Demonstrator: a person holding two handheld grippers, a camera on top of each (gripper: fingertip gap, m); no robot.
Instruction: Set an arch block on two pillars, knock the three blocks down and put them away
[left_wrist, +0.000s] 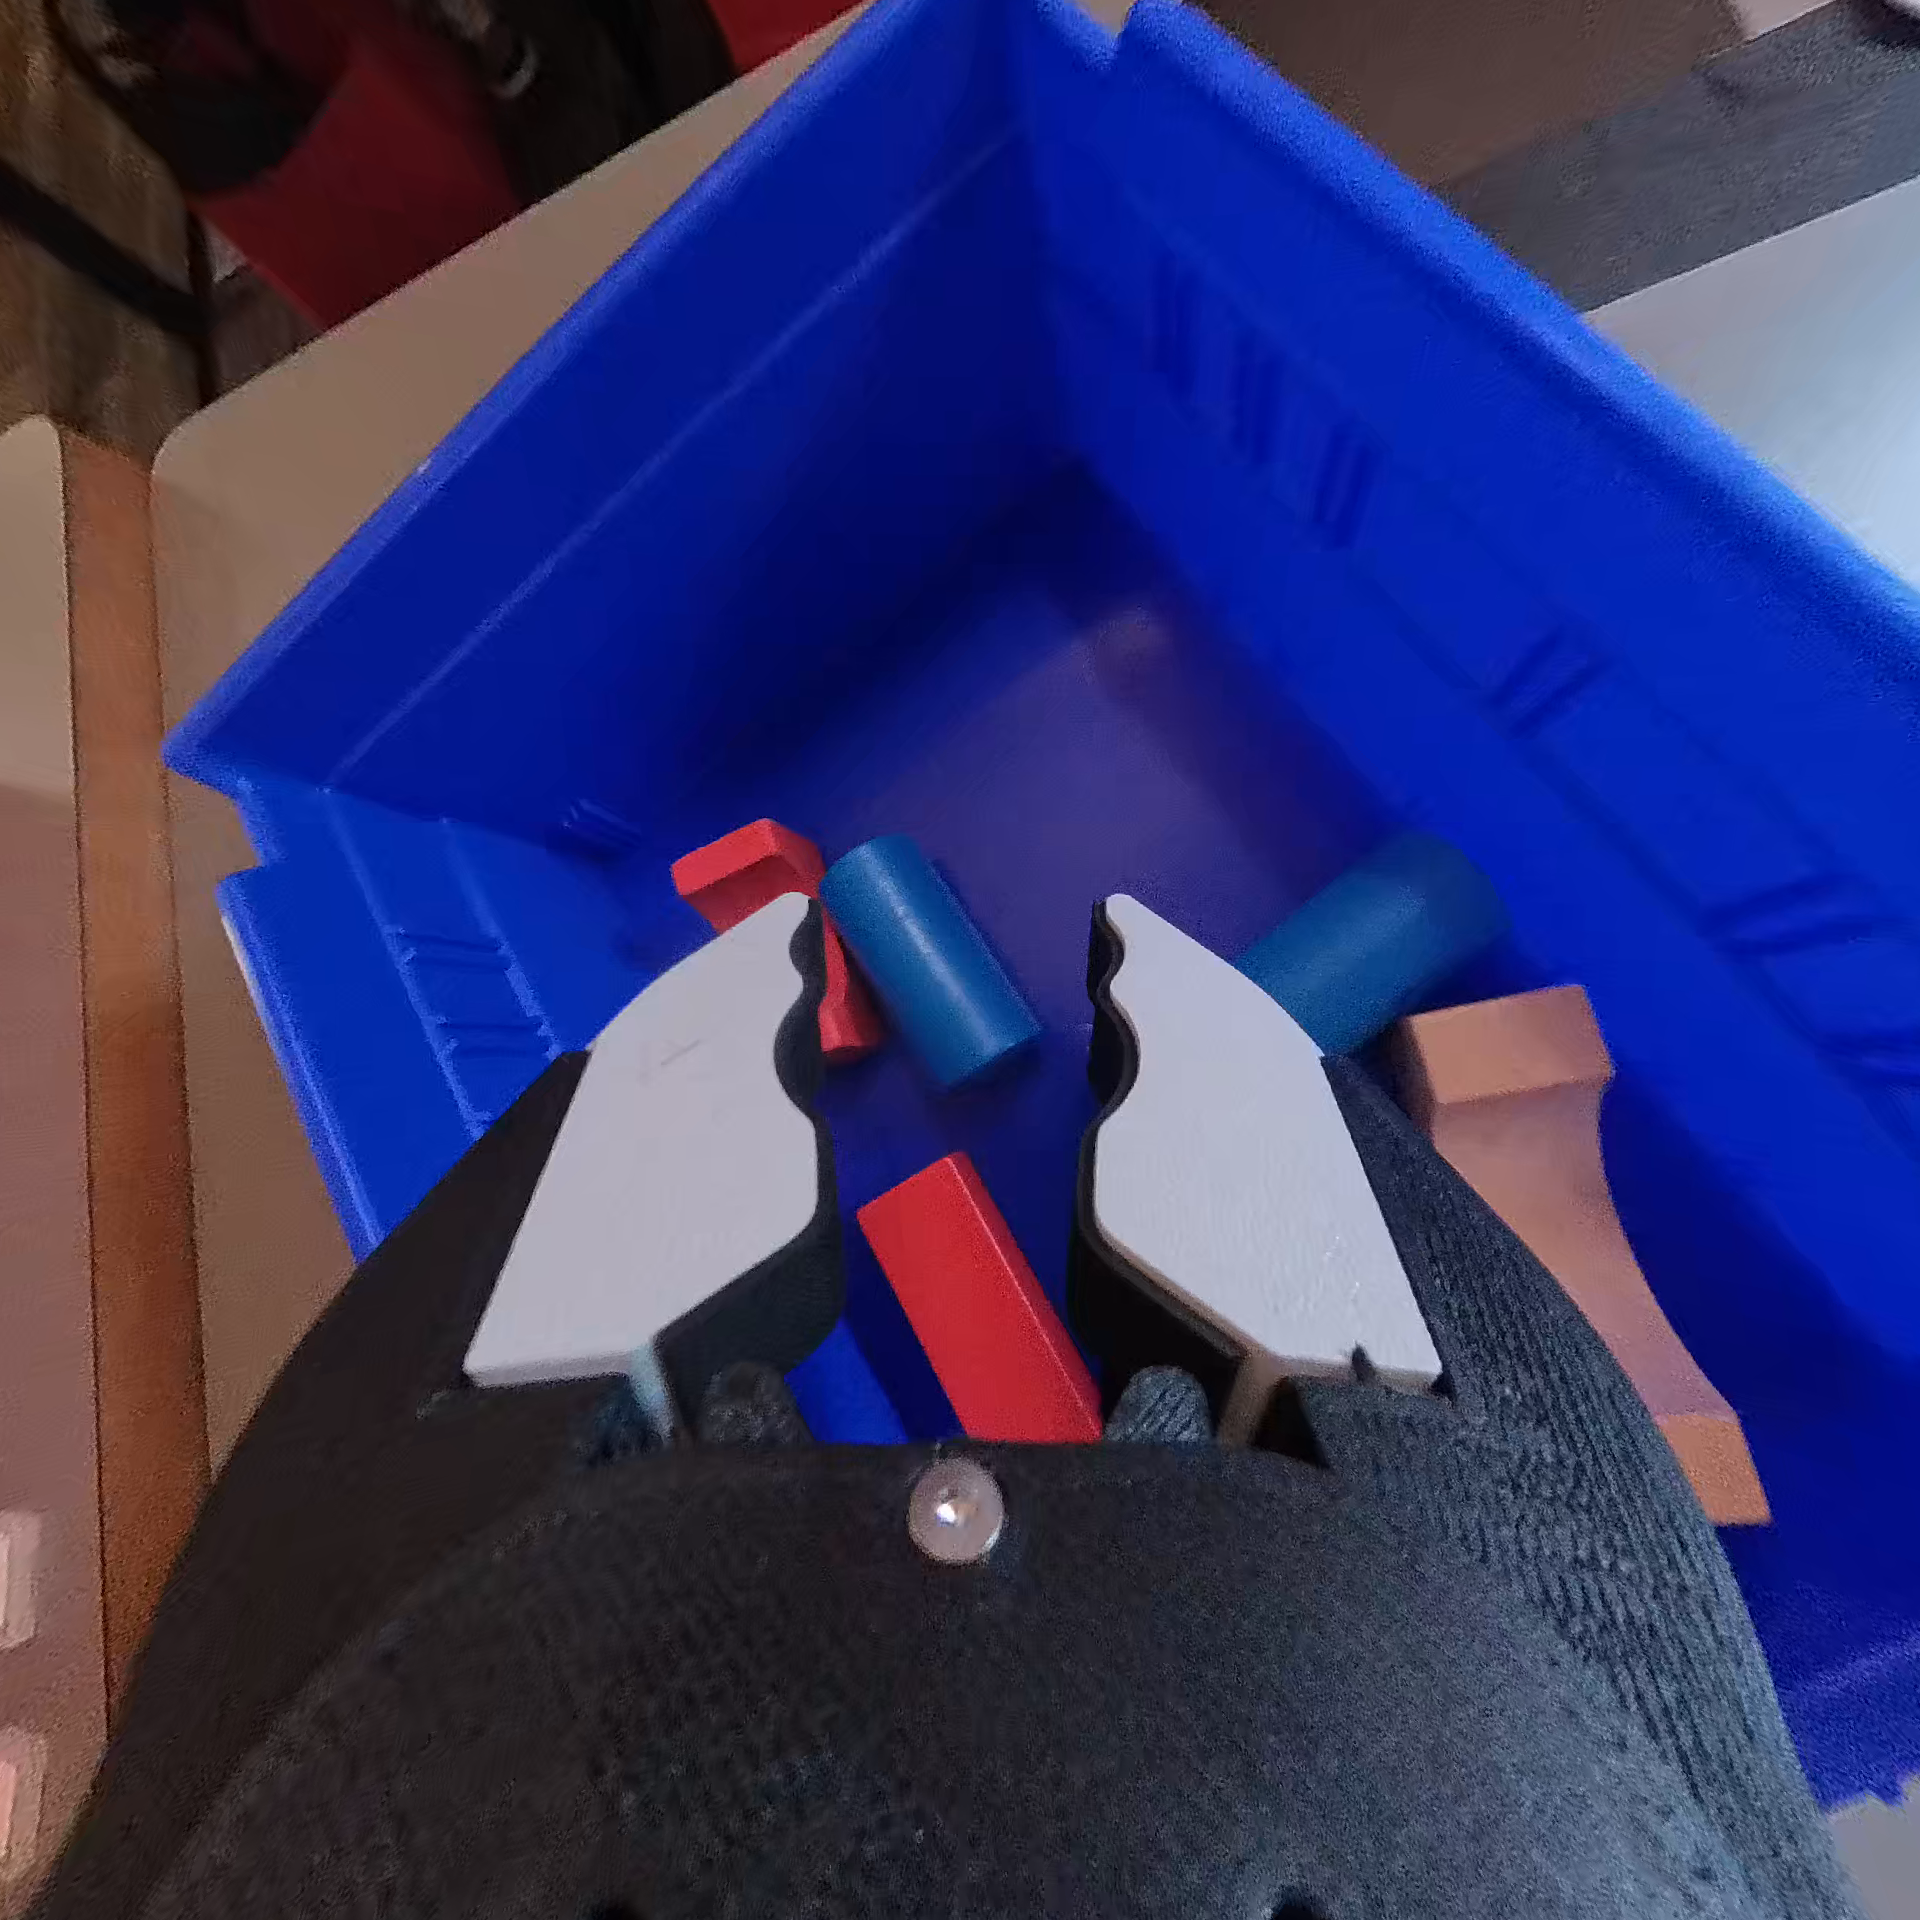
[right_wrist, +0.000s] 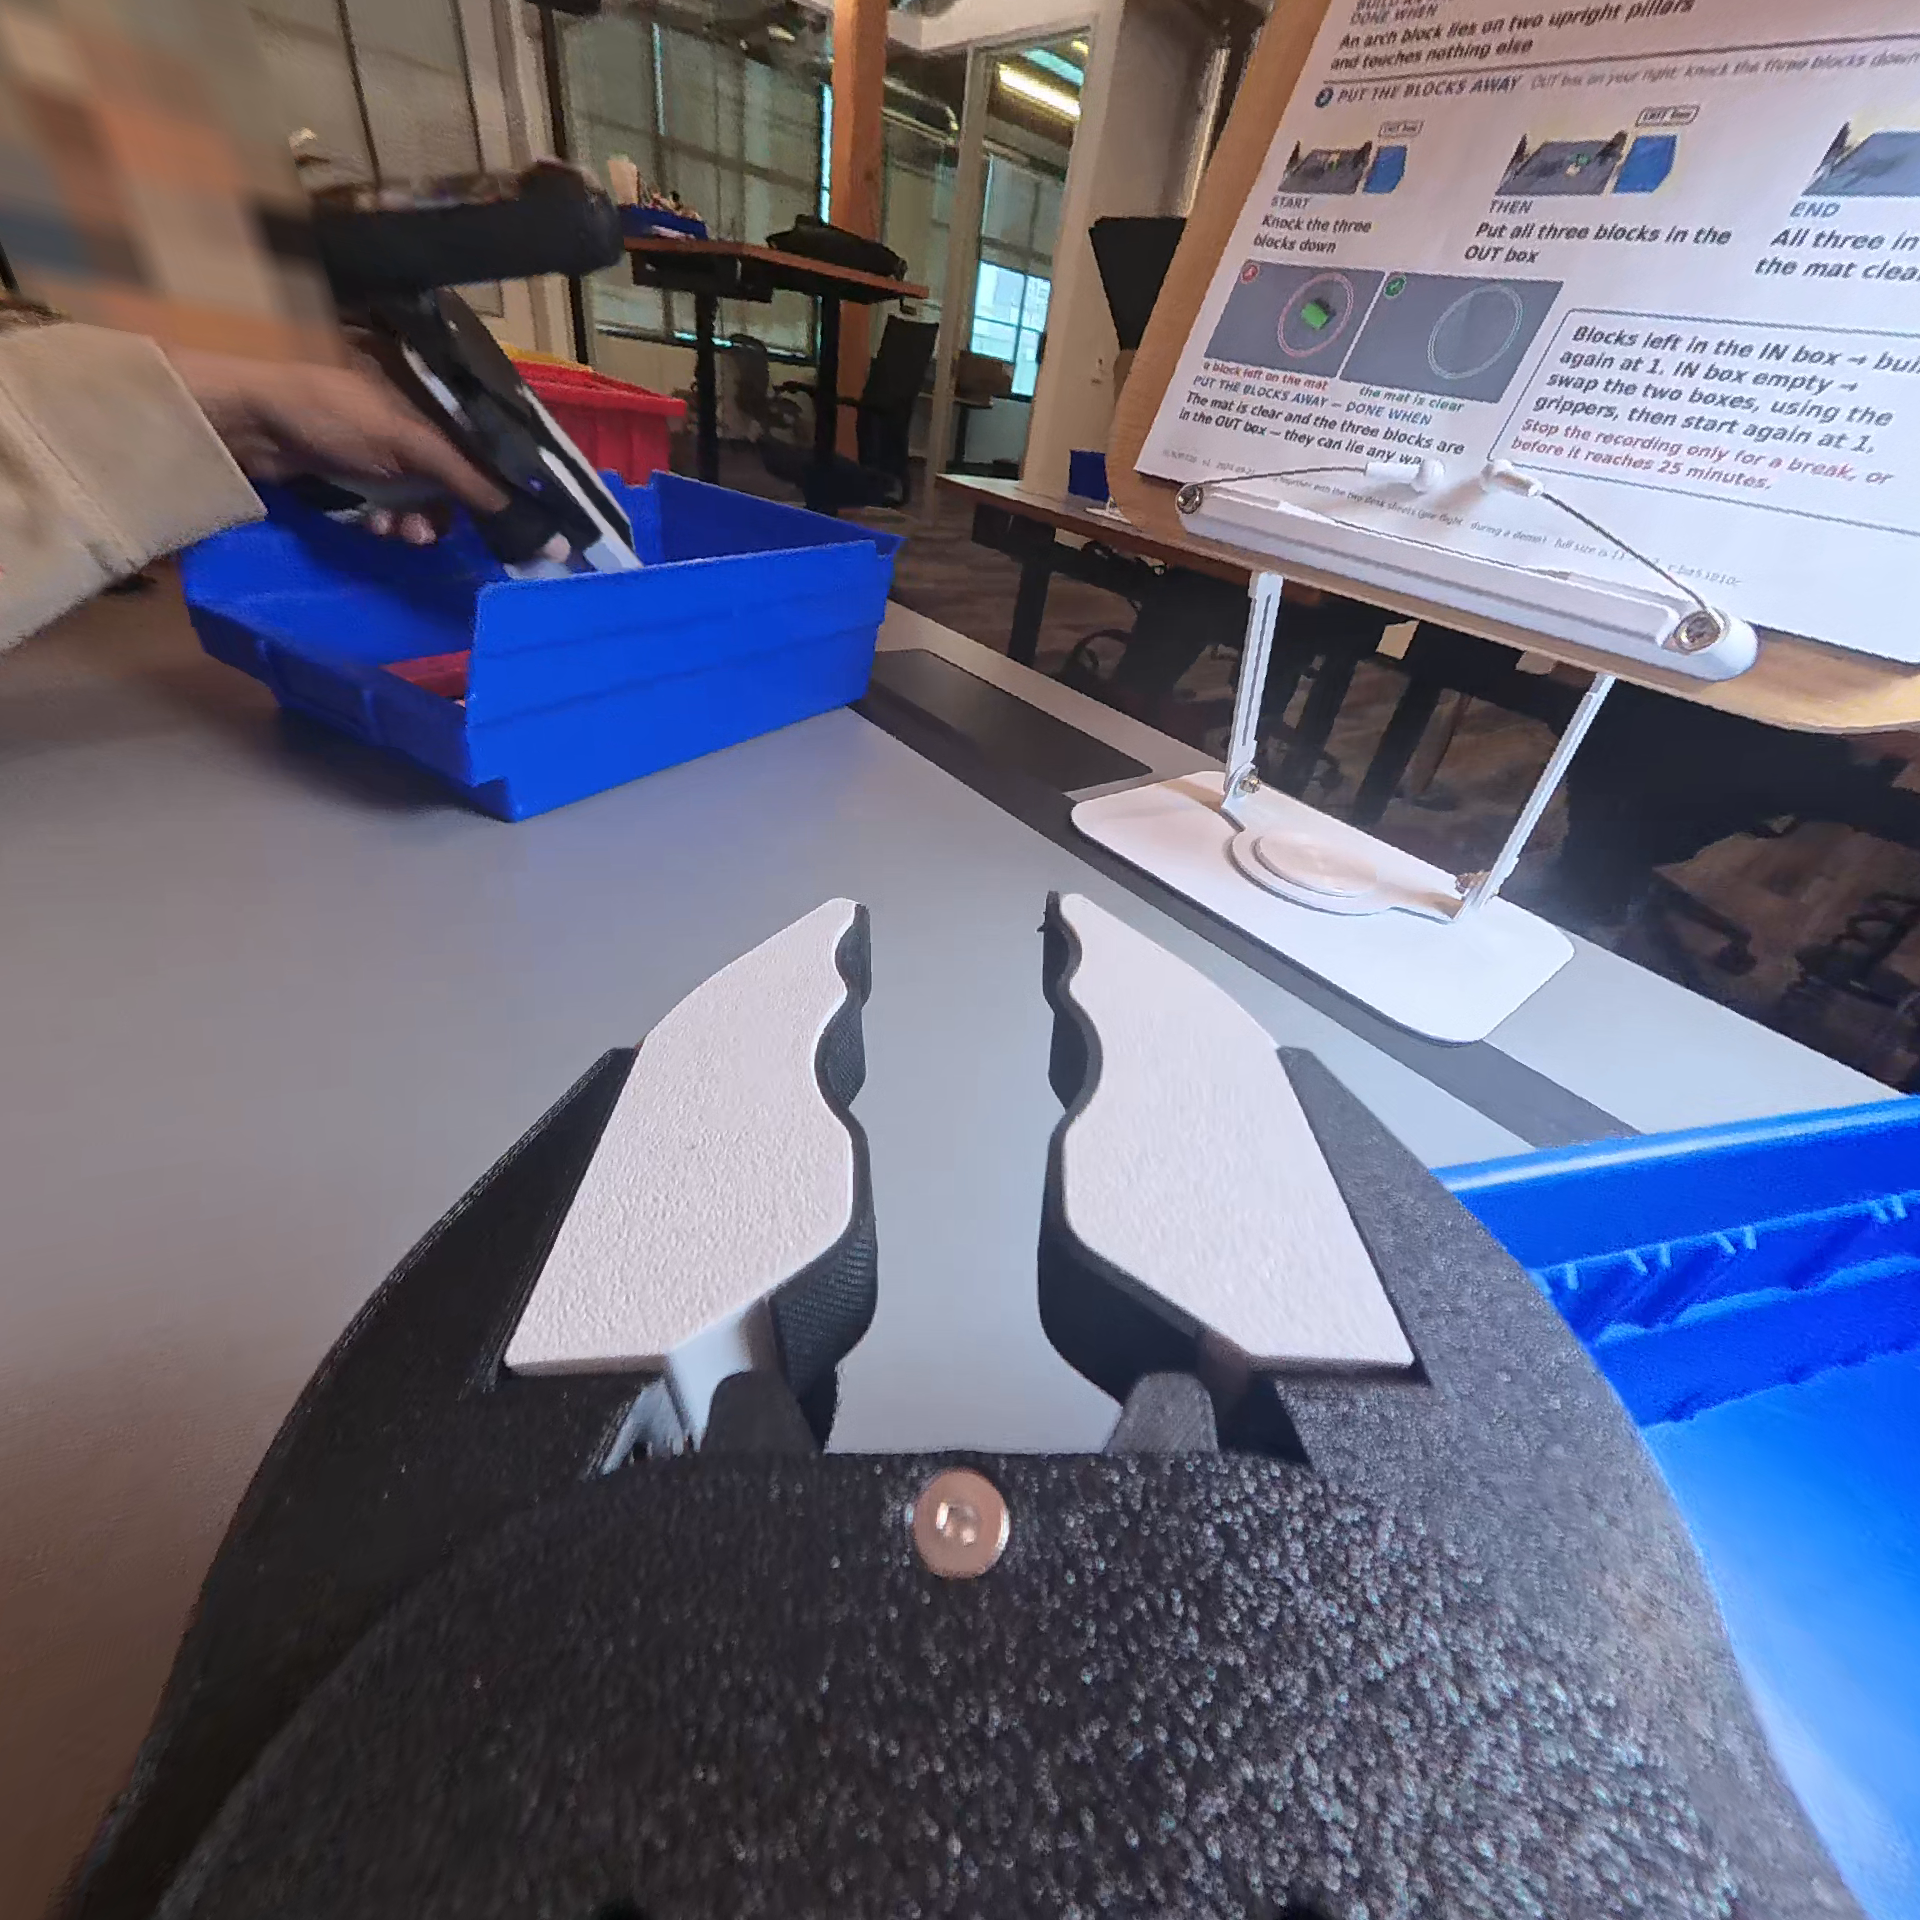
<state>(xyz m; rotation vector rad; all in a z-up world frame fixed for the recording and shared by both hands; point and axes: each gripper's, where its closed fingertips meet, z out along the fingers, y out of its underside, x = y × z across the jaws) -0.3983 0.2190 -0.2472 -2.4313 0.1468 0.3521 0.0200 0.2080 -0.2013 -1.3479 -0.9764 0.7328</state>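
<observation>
**Clerk:** Inside the blue bin (left_wrist: 727, 499), item one: your left gripper (left_wrist: 951, 914), jaws spread, nothing held. Between them lies a blue cylinder (left_wrist: 930, 971), apart from both fingers. Item two: a second blue cylinder (left_wrist: 1371, 940) behind your right-hand finger. Item three: a red bar (left_wrist: 977, 1299) low in the gap. Item four: a red piece (left_wrist: 748, 862), partly hidden, shape unclear. Item five: a brown arch block (left_wrist: 1527, 1164) at the bin's right wall.

**Checker:** And your right gripper (right_wrist: 956, 914)?

**Clerk:** Released too, empty, hovering over the bare grey table (right_wrist: 312, 987), beside a second blue bin (right_wrist: 1714, 1299). A document stand (right_wrist: 1340, 914) sits ahead. No block shows on the table, so by my judgement you are at the picking stage.

**Checker:** Hazards?

**Clerk:** If you close on the near cylinder off-centre, its round side may squirt out and roll. Your left finger sits close to the red piece; descending there could pinch both together. Reaching for the arch, your right-hand finger may jam against the bin wall.
</observation>
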